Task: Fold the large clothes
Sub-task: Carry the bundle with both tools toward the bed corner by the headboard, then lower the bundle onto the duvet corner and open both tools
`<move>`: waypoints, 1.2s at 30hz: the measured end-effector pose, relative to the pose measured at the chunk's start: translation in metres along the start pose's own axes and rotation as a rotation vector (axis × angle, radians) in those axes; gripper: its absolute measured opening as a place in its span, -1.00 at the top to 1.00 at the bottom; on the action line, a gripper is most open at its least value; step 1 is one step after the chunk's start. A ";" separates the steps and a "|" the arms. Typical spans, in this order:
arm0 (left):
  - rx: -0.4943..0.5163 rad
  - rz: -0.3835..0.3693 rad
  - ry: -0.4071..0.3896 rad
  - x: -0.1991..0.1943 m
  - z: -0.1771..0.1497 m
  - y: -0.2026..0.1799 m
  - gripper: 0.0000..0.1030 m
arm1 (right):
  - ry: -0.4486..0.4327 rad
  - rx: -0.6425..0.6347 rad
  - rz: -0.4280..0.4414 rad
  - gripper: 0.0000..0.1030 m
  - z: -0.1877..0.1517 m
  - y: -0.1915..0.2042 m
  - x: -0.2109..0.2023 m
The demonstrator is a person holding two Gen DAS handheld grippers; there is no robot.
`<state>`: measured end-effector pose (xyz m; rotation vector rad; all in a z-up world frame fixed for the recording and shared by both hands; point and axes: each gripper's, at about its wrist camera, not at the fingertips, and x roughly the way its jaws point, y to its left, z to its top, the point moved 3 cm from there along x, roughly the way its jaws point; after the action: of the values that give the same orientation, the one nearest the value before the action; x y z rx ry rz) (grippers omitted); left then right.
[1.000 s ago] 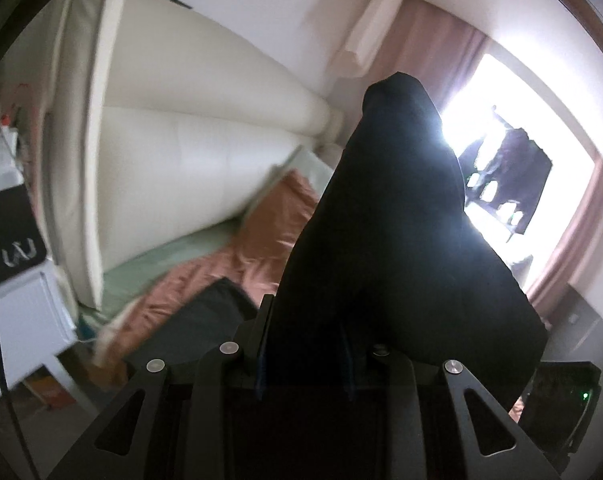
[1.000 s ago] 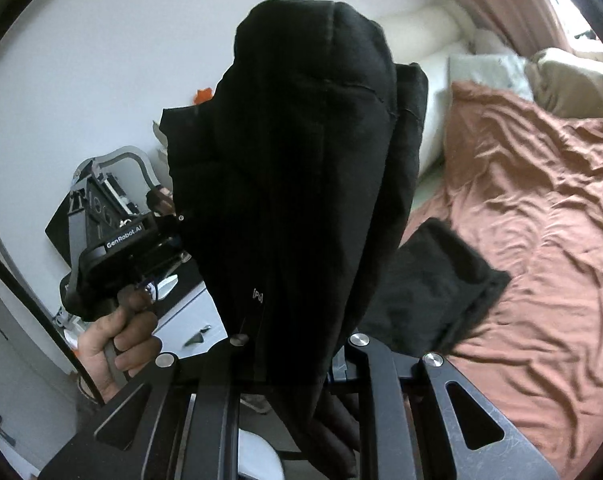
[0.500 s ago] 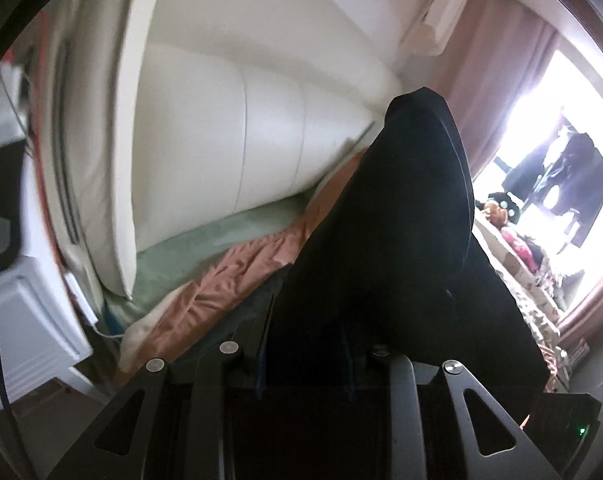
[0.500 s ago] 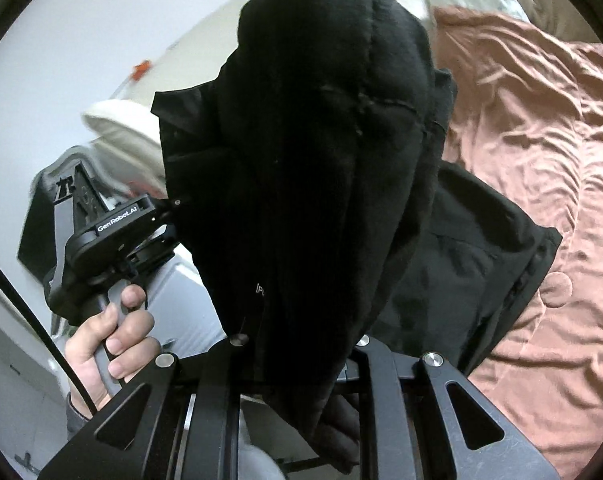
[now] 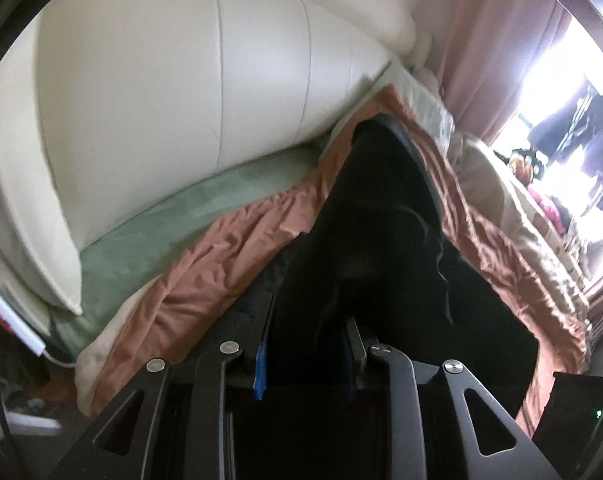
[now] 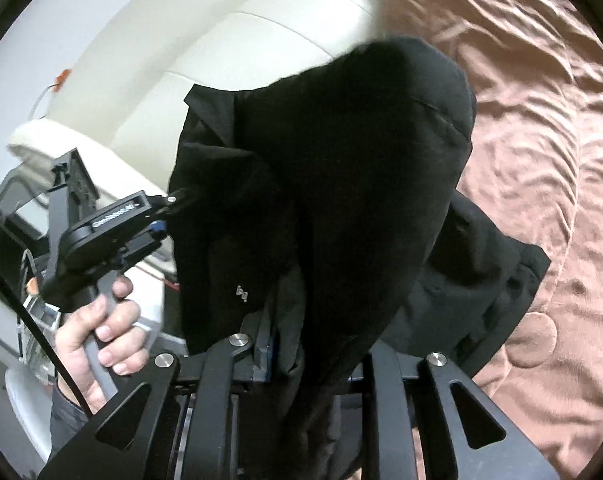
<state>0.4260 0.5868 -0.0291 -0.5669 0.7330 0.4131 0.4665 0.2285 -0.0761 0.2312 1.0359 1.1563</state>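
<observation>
A large black garment [image 5: 381,220] hangs between both grippers, its lower part lying on the rust-brown bed cover [image 5: 229,264]. My left gripper [image 5: 307,320] is shut on a bunch of the cloth, which hides the fingertips. In the right wrist view the same garment [image 6: 361,140] drapes over my right gripper [image 6: 313,344]. Its jaws are opening, with cloth still pinched between them. The left gripper [image 6: 173,202], held by a hand [image 6: 97,320], grips the garment's far edge at the left. Another layer of the garment [image 6: 481,272] rests on the bed cover [image 6: 541,120].
A cream padded headboard [image 5: 181,80] rises behind the bed, with a green sheet [image 5: 161,220] at its foot. Pink curtains [image 5: 493,40] frame a bright window [image 5: 549,92] at the right. White furniture [image 6: 25,392] stands beside the bed at the left.
Both grippers have come down toward the bed with the garment. The cloth now lies lower over the brown cover, and more of it rests there.
</observation>
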 end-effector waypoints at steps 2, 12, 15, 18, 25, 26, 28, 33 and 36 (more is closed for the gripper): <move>0.024 0.028 0.019 0.015 -0.002 -0.001 0.31 | 0.033 0.054 -0.030 0.50 0.001 -0.020 0.012; -0.102 0.045 0.024 0.021 -0.040 0.038 0.20 | 0.042 0.237 -0.064 -0.34 -0.016 -0.093 0.013; -0.140 0.048 0.041 0.017 -0.059 0.045 0.20 | 0.025 0.232 -0.086 -0.34 -0.021 -0.097 -0.003; -0.127 0.063 0.048 0.008 -0.080 0.042 0.20 | 0.012 0.186 -0.139 -0.34 -0.023 -0.088 -0.015; -0.075 0.047 0.046 -0.015 -0.123 0.024 0.20 | 0.001 0.071 -0.149 -0.34 -0.042 -0.051 -0.047; -0.070 0.047 0.044 -0.017 -0.129 0.022 0.20 | 0.013 0.047 -0.150 -0.34 -0.048 -0.042 -0.048; -0.057 0.057 0.042 -0.024 -0.141 0.017 0.20 | 0.035 0.013 -0.151 -0.34 -0.057 -0.029 -0.044; -0.041 0.068 0.056 -0.031 -0.167 0.007 0.20 | 0.106 -0.029 -0.190 -0.34 -0.083 -0.016 -0.037; -0.035 0.063 0.075 -0.034 -0.181 -0.003 0.20 | 0.107 -0.028 -0.197 -0.34 -0.091 -0.018 -0.054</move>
<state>0.3133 0.4681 -0.1127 -0.5958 0.8182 0.4659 0.4068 0.1449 -0.1077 0.0439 1.1094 1.0119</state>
